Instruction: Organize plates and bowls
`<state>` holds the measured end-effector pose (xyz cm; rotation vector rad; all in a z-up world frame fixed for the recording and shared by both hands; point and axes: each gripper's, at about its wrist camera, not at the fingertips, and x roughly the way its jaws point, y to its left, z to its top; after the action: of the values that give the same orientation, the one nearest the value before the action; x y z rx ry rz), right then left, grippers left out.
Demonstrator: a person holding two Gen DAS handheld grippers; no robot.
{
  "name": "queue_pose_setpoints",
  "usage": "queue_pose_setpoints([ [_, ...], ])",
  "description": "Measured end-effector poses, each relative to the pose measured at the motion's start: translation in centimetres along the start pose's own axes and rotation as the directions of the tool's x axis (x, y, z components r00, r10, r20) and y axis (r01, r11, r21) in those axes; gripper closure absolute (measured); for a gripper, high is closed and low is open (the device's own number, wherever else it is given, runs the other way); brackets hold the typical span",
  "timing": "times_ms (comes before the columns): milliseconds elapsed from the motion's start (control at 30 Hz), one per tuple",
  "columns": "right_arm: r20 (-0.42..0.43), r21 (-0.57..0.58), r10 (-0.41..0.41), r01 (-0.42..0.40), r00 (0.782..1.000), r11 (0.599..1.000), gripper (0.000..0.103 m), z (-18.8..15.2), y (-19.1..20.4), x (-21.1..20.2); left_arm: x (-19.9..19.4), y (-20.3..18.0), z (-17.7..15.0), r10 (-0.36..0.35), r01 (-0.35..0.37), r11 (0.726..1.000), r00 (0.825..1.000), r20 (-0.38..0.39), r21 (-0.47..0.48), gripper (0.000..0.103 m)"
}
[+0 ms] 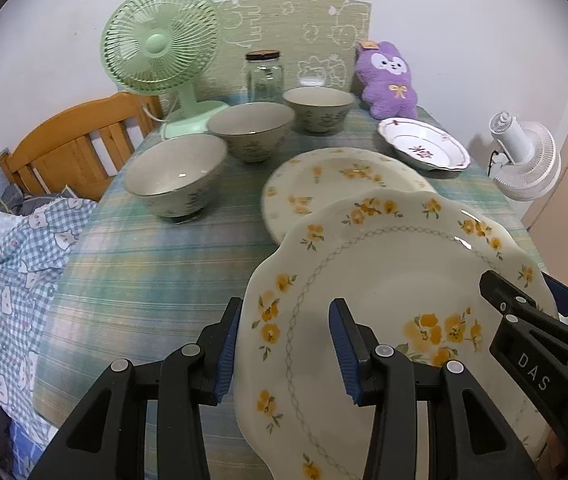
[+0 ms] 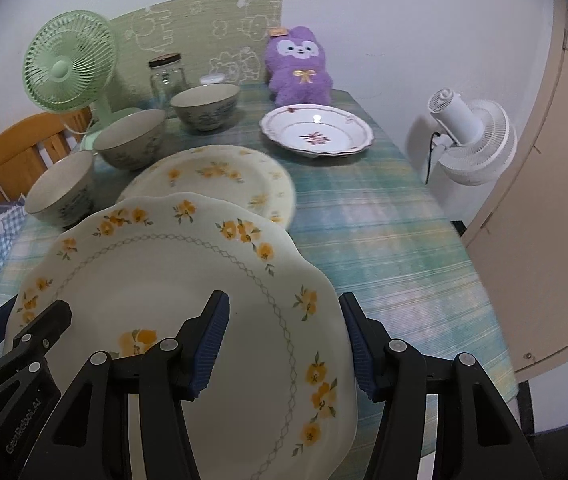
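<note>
Glazed, scalloped yellow-flowered plate [image 1: 388, 292] is clamped at opposite rims by left tongs [image 1: 286, 344] and right tongs [image 2: 286, 340].

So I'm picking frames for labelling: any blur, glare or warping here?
Left wrist: the far plate is motion-blurred, the held plate sharp with a small glare streak, and the edges bend. Right wrist: same blur on the far plate, glare dot in the white dish.

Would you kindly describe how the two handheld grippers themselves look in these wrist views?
Both the left gripper and the right gripper are matte black plastic, with angular linkage arms joined by round silver rivets. Each finger carries a blue ribbed pad. White lettering marks the bodies: "DAS" on the right gripper as seen from the left view, "GenRobot.AI" on the left one. No cables or sleeves show.
</note>
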<state>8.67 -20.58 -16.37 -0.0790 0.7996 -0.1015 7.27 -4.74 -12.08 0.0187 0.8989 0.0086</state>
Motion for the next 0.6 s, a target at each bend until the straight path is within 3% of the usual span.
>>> queue_pose_setpoints([
  [600,-0.026,-0.018,-0.028,0.028,0.999,0.999,0.043,-0.2,-10.3,3.4,3.2,-10.2,-0.4,-0.031,0.030,0.999,0.999,-0.026,-0.029,0.060],
])
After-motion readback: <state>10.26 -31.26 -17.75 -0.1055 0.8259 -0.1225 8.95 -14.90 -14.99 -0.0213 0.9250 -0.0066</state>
